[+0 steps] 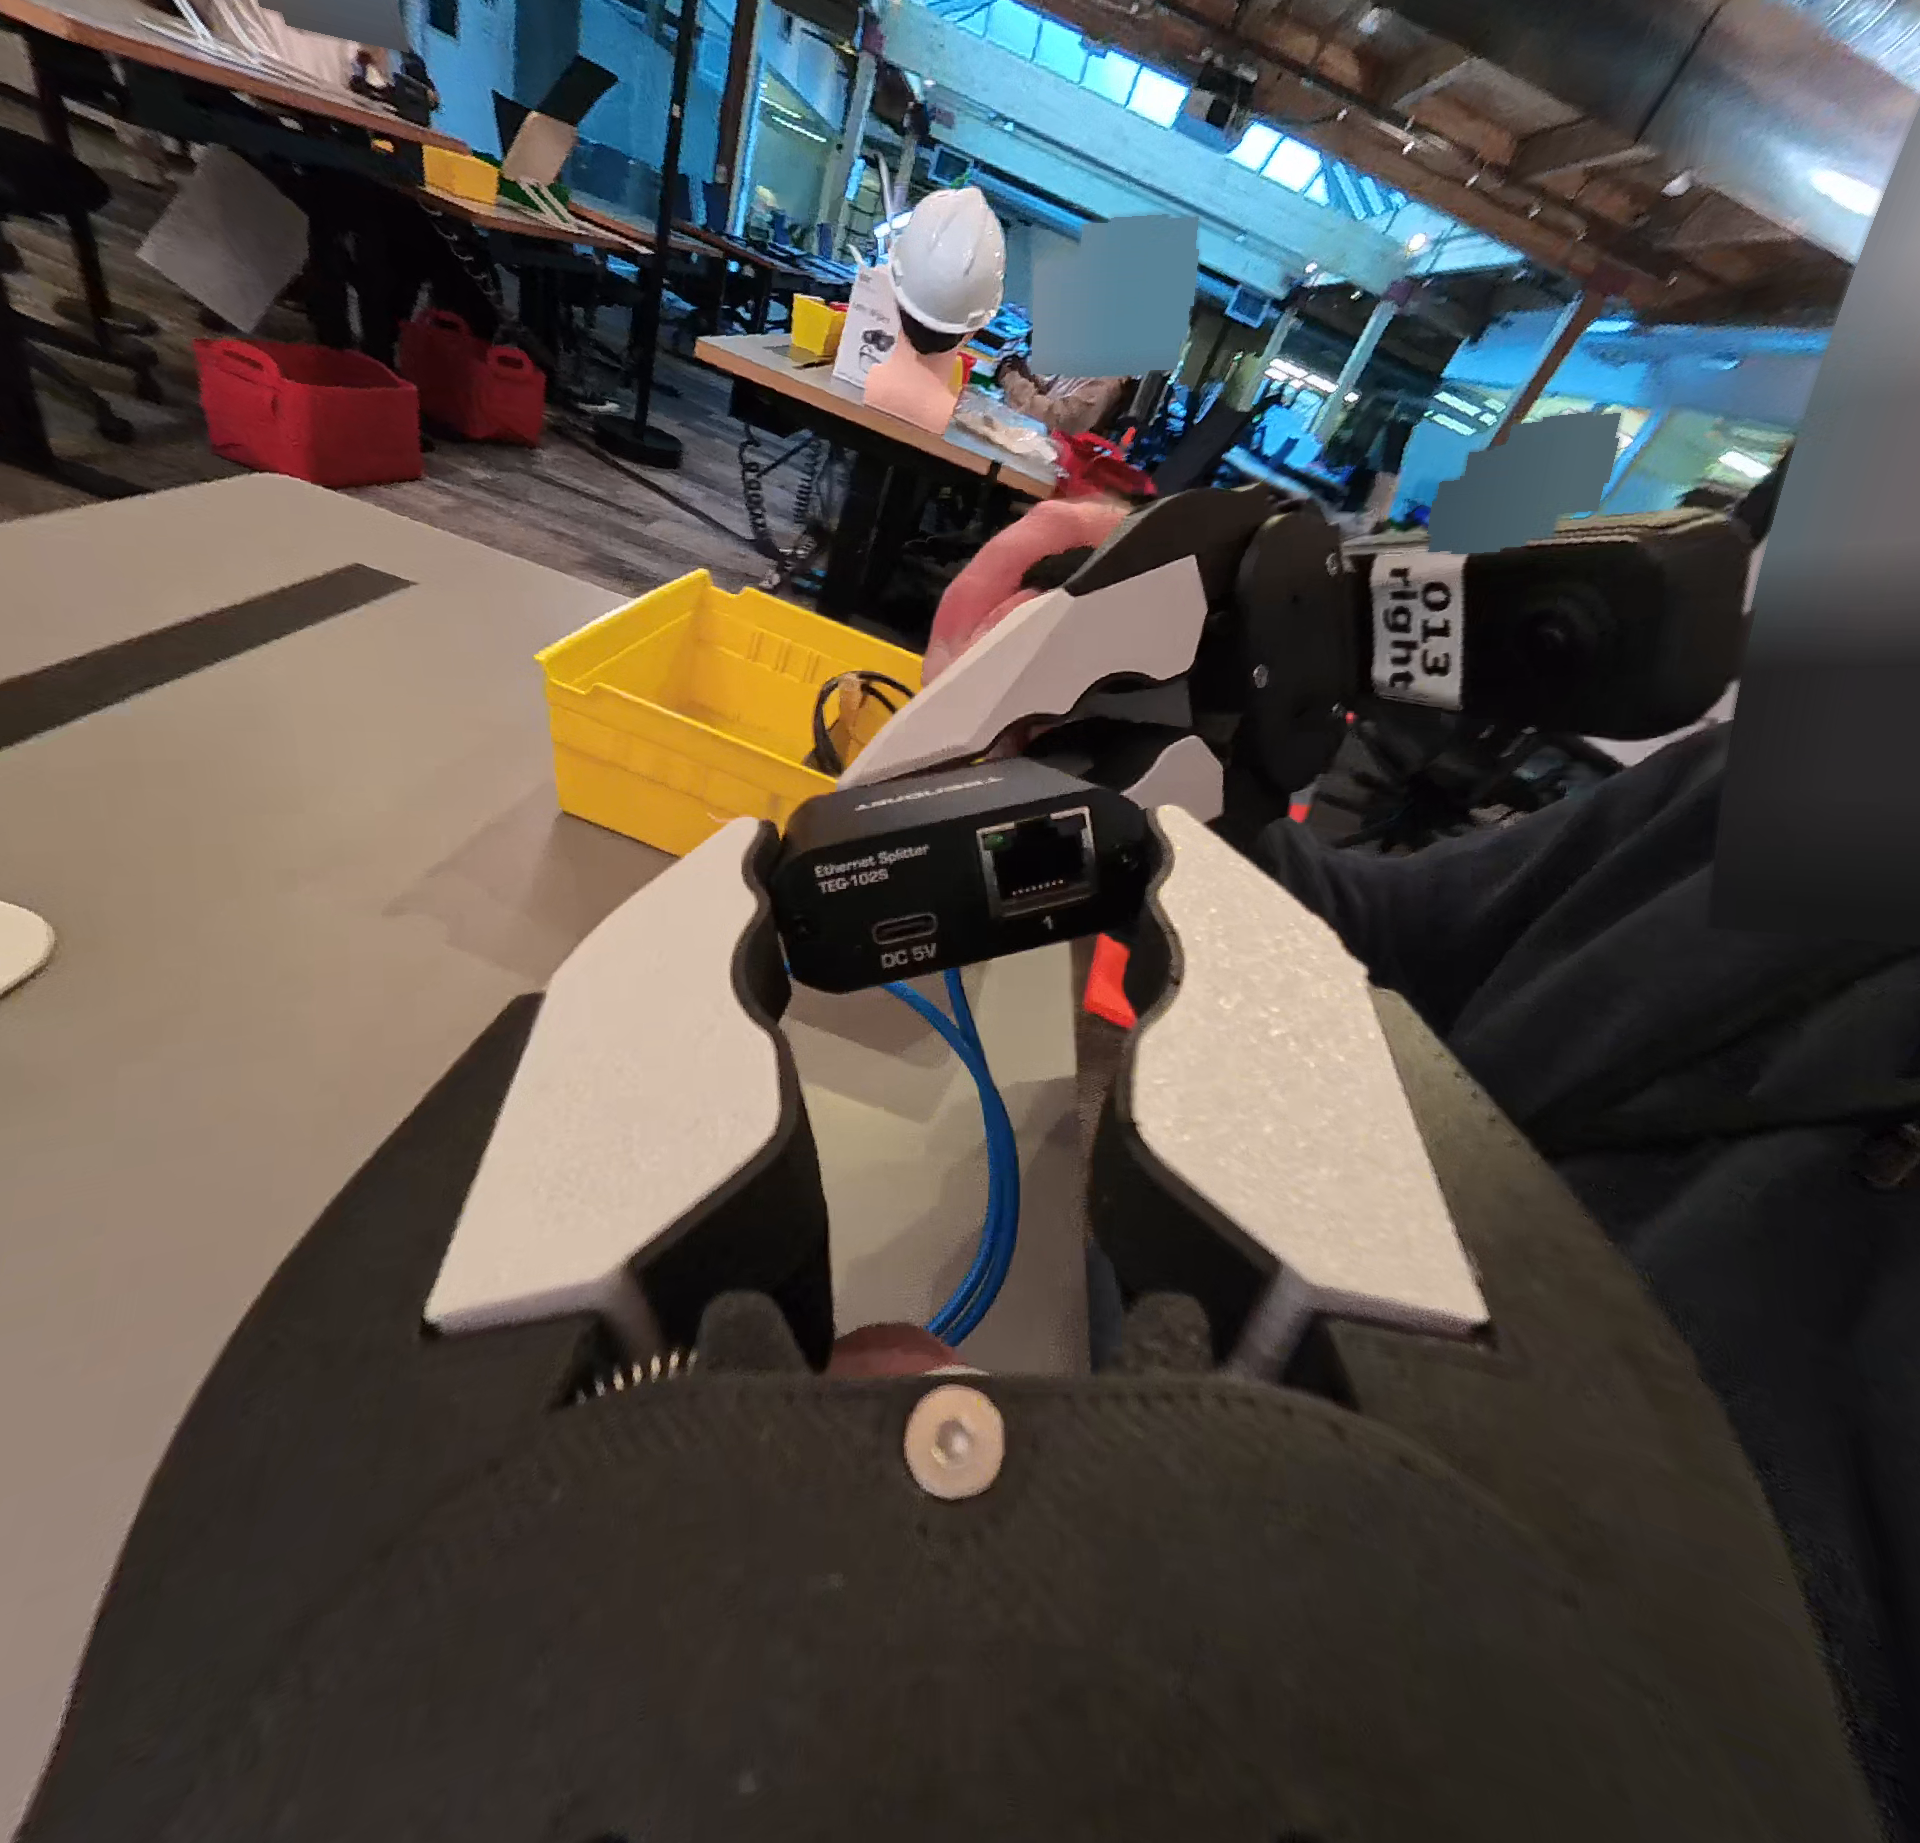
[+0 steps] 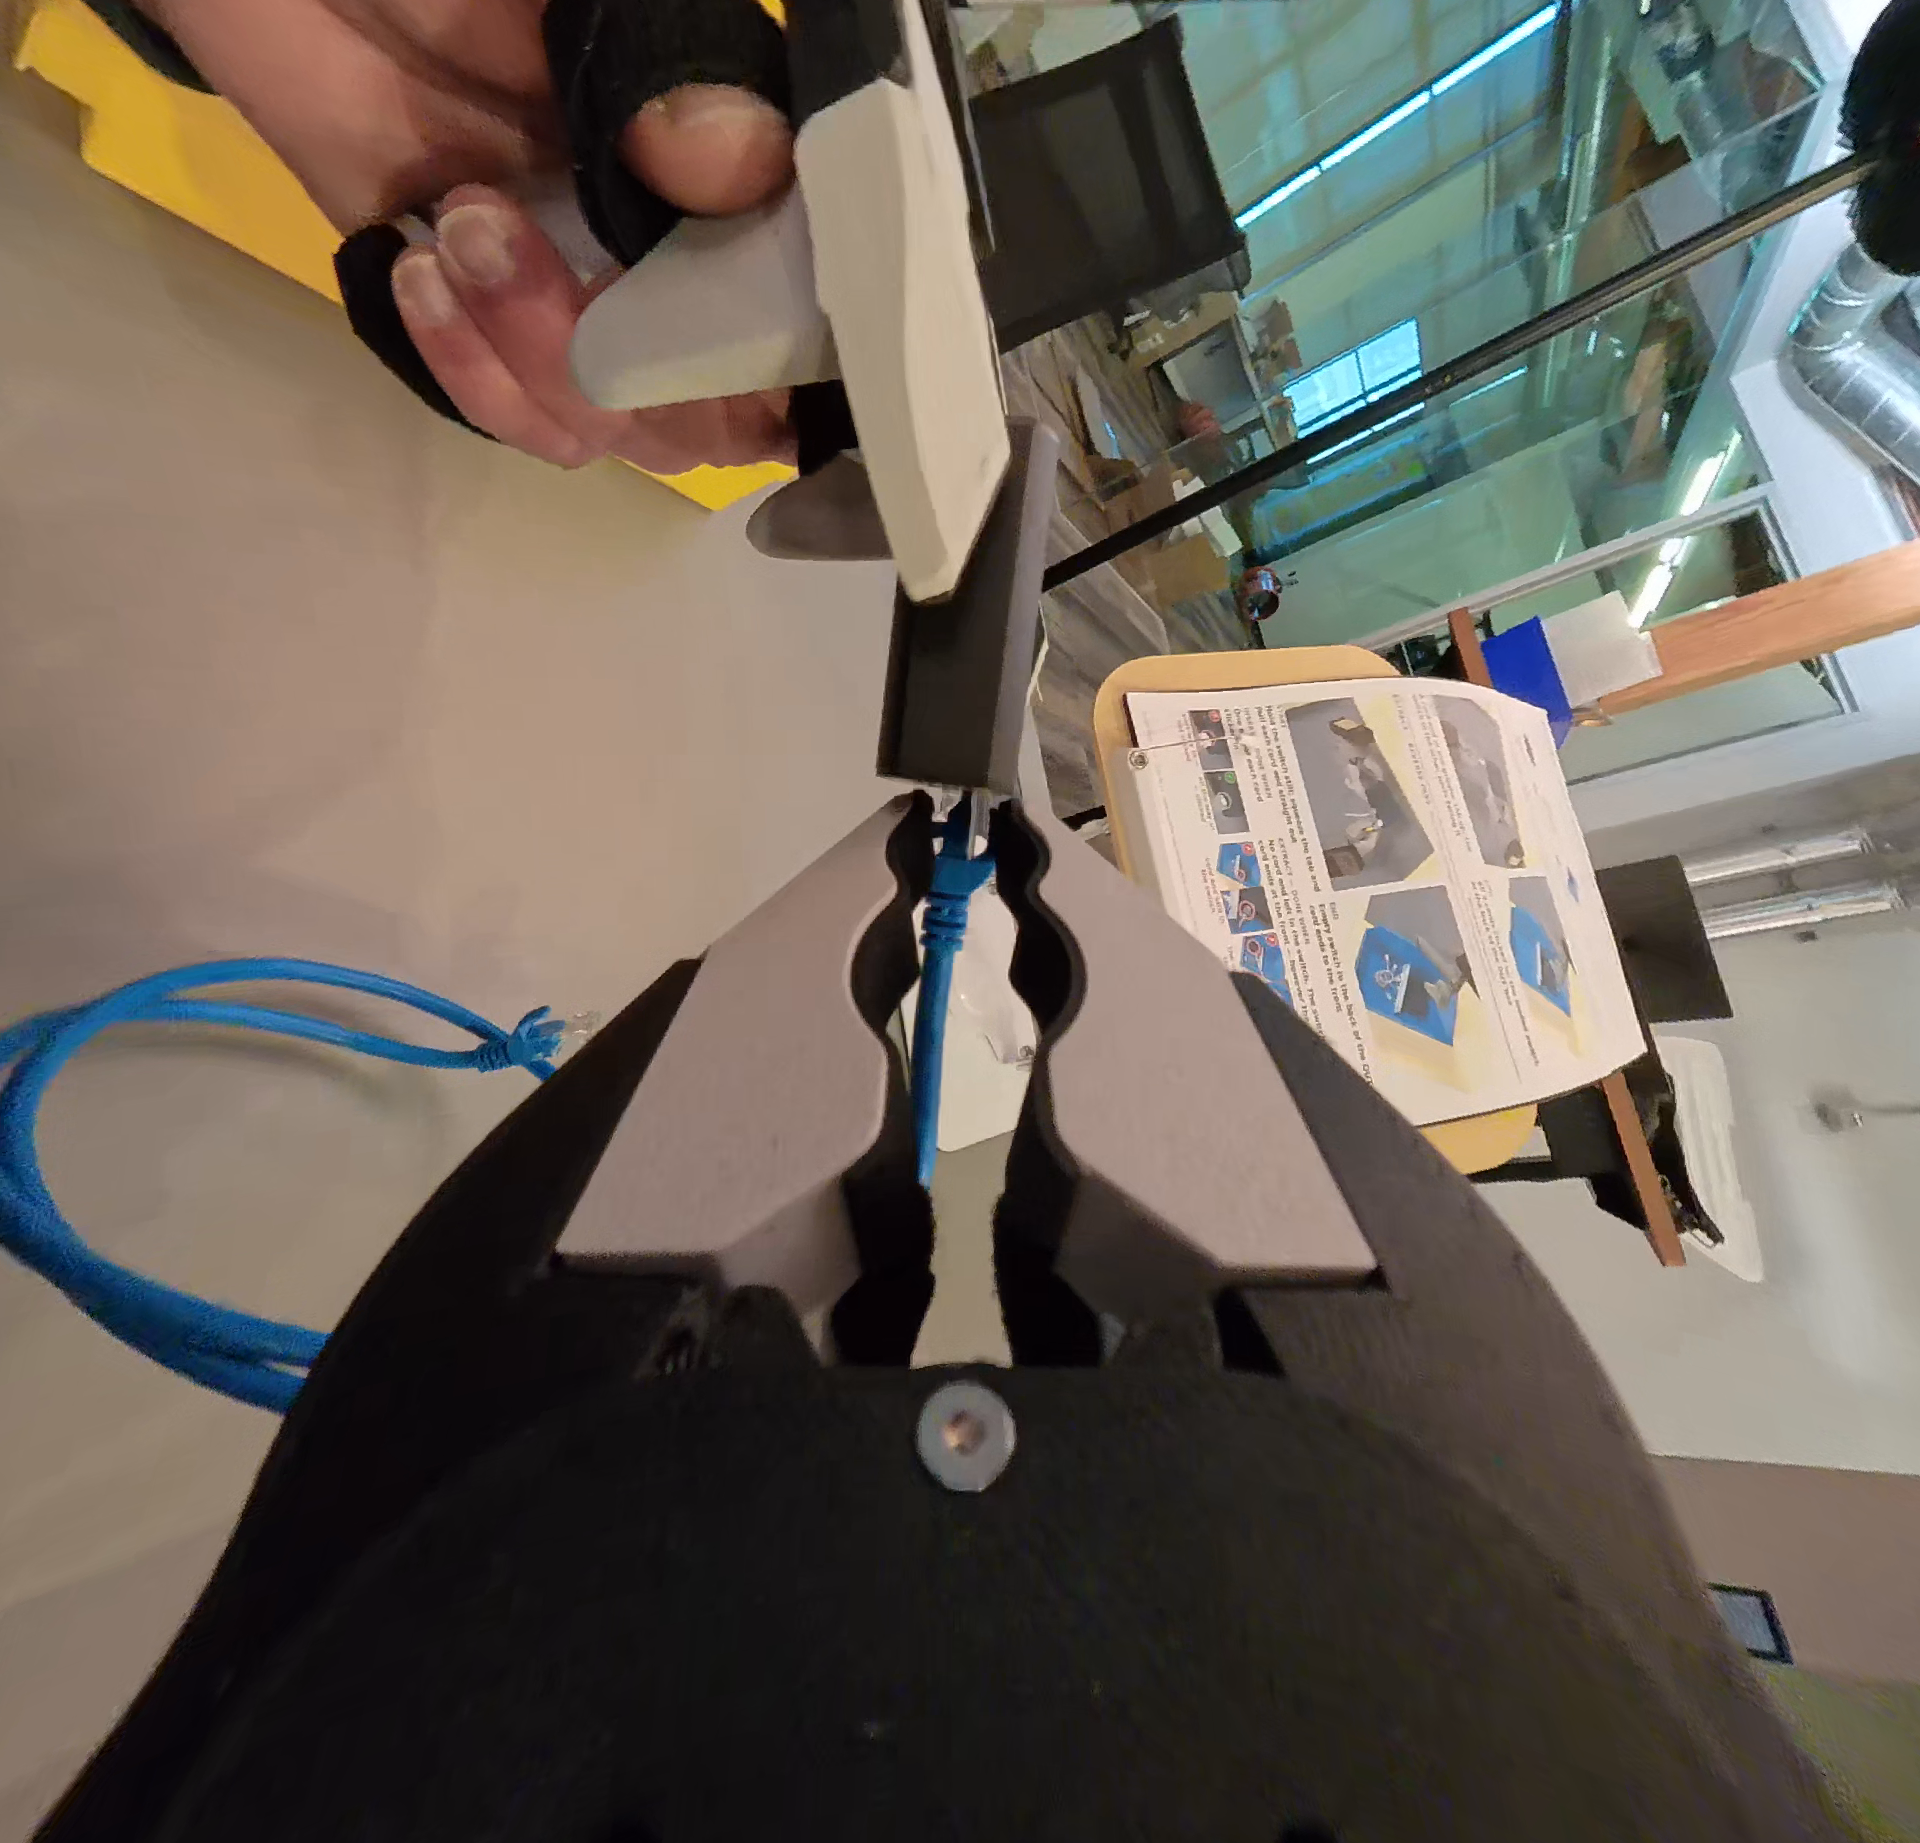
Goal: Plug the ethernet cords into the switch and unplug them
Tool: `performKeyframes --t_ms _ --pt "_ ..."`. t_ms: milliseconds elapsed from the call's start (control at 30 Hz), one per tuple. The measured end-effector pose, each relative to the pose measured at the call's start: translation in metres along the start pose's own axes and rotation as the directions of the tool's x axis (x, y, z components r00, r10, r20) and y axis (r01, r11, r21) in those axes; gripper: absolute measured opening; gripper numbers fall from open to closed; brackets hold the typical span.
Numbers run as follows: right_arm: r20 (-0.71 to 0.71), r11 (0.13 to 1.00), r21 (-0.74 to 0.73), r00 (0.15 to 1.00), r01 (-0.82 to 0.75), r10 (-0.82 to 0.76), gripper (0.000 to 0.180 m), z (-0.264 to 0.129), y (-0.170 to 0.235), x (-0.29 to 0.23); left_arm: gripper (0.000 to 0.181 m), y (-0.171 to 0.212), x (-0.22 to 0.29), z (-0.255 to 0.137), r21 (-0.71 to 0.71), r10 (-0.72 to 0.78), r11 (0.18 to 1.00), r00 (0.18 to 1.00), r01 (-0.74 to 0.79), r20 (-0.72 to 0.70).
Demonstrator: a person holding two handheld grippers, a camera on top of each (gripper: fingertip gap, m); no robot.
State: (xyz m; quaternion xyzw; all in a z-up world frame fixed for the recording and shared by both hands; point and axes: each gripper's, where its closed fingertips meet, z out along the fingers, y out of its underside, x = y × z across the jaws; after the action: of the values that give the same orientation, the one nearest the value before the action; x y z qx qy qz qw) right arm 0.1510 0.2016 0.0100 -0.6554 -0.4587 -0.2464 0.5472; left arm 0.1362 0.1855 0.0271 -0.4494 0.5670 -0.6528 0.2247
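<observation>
My left gripper [image 1: 961, 858] is shut on the black ethernet switch [image 1: 935, 900] and holds it above the grey table [image 1: 260, 910]. One empty port faces the left wrist camera. My right gripper [image 2: 956, 806] is shut on the blue ethernet cord's plug [image 2: 951, 868]. The plug's clear tip sits at the switch's [image 2: 961, 671] opposite face; how deep it goes is hidden. The right gripper [image 1: 1039, 723] shows behind the switch. The left gripper [image 2: 883, 557] shows beyond the switch. The blue cord [image 2: 104, 1118] loops on the table, with a loose second plug [image 2: 530, 1040]. The cord [image 1: 987, 1118] also hangs below the switch.
A yellow bin [image 1: 675, 723] holding a black cord [image 1: 842, 713] stands on the table behind the switch. A black tape strip [image 1: 187, 640] crosses the table at left. A printed instruction sheet [image 2: 1382, 900] stands on a board. A person's dark clothing [image 1: 1610, 962] is at right. The tips of both grippers are at nearly the same place.
</observation>
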Motion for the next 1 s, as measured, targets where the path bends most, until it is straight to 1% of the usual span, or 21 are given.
performKeyframes --t_ms 67,133,233,267,400,467,500,600,633,700,833,867,933,1000 --pt "-0.015 1.000 -0.020 1.000 0.010 -0.011 0.010 -0.001 0.001 0.001 0.063 0.001 0.000 0.001 -0.038 0.050 0.998 0.998 -0.048 0.041" --pt "-0.023 1.000 -0.024 1.000 0.019 -0.020 0.010 -0.002 0.000 0.002 0.063 0.001 0.002 0.002 -0.056 0.055 0.997 0.998 -0.053 0.039" --pt "-0.006 1.000 0.001 1.000 -0.016 0.016 0.010 -0.004 -0.002 0.002 0.063 -0.001 0.003 0.000 -0.028 0.013 1.000 1.000 -0.013 -0.025" --pt "0.016 0.998 0.039 0.998 -0.056 0.055 0.010 -0.006 -0.004 0.001 0.063 -0.001 0.005 -0.001 -0.020 0.000 1.000 0.998 -0.001 -0.059" --pt "0.066 0.982 0.120 0.988 -0.144 0.137 0.010 -0.011 -0.009 0.000 0.063 0.000 0.010 -0.002 -0.001 -0.012 1.000 0.992 0.012 -0.128" --pt "0.076 0.980 0.127 0.986 -0.155 0.146 0.010 -0.012 -0.009 0.000 0.063 0.001 0.010 -0.001 -0.005 -0.007 1.000 0.991 0.006 -0.137" --pt "0.061 0.985 0.111 0.990 -0.133 0.127 0.010 -0.011 -0.008 0.000 0.063 0.001 0.009 -0.001 -0.004 -0.008 1.000 0.992 0.008 -0.129" --pt "-0.006 1.000 -0.016 1.000 0.021 -0.021 0.010 -0.006 -0.002 0.000 0.063 0.002 0.005 -0.001 -0.017 0.017 1.000 0.996 -0.019 -0.085" --pt "-0.014 0.998 -0.040 0.999 0.043 -0.043 0.010 -0.005 -0.002 0.001 0.063 0.001 0.004 0.000 -0.027 0.029 0.999 0.998 -0.031 -0.056" --pt "-0.027 0.996 -0.070 0.998 0.054 -0.056 0.010 -0.004 0.002 0.004 0.063 0.003 0.003 0.003 -0.072 0.102 0.992 0.994 -0.099 0.028" --pt "-0.078 0.999 -0.029 0.997 0.025 -0.028 0.011 -0.005 -0.002 0.011 0.063 -0.005 0.005 0.003 -0.133 0.222 0.970 0.961 -0.201 0.164" --pt "-0.081 1.000 -0.020 0.996 0.020 -0.021 0.011 -0.005 -0.003 0.011 0.063 -0.006 0.006 0.002 -0.152 0.239 0.965 0.955 -0.214 0.178" --pt "-0.082 1.000 -0.009 0.996 0.017 -0.017 0.011 -0.007 -0.005 0.012 0.063 -0.007 0.009 0.002 -0.152 0.222 0.969 0.960 -0.196 0.172" --pt "-0.065 1.000 0.019 0.998 0.012 -0.011 0.010 -0.010 -0.010 0.012 0.063 -0.007 0.013 0.000 -0.147 0.198 0.973 0.973 -0.180 0.116"
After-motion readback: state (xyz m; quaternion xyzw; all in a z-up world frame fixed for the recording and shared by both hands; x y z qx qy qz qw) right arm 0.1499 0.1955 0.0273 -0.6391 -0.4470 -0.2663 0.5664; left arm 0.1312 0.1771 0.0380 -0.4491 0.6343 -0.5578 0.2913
